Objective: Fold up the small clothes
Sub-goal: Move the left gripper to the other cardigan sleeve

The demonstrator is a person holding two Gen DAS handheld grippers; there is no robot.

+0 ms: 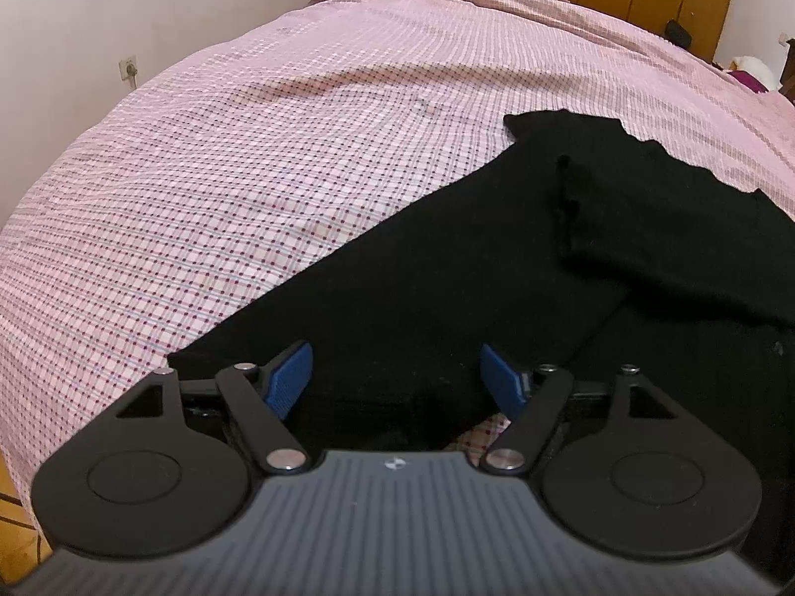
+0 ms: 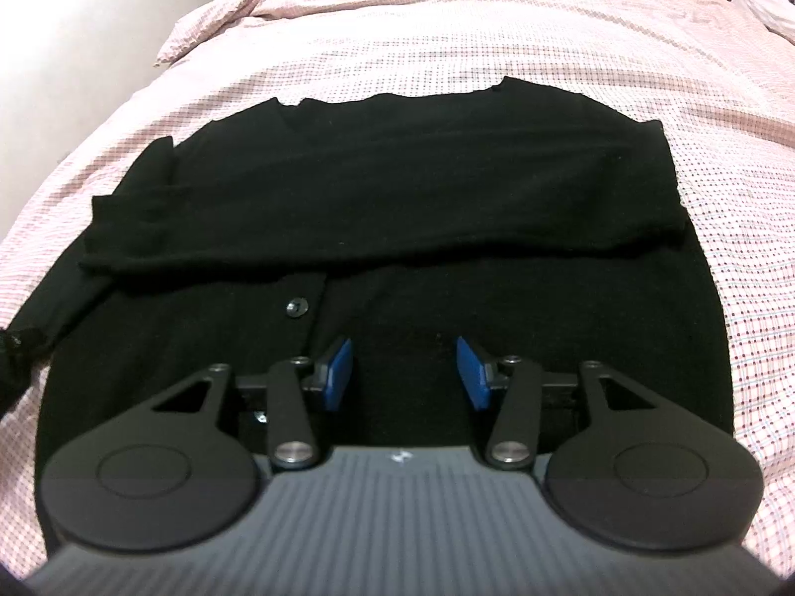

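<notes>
Both hand-held grippers, left and right, gape empty over the black cardigan, neckline pointing away.

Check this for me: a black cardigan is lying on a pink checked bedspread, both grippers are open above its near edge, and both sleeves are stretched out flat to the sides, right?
Not quite. One sleeve is already folded across the front of the black cardigan, as the right wrist view shows. The rest holds: it lies on the pink checked bedspread, with the left gripper and right gripper open above its near edge.
</notes>
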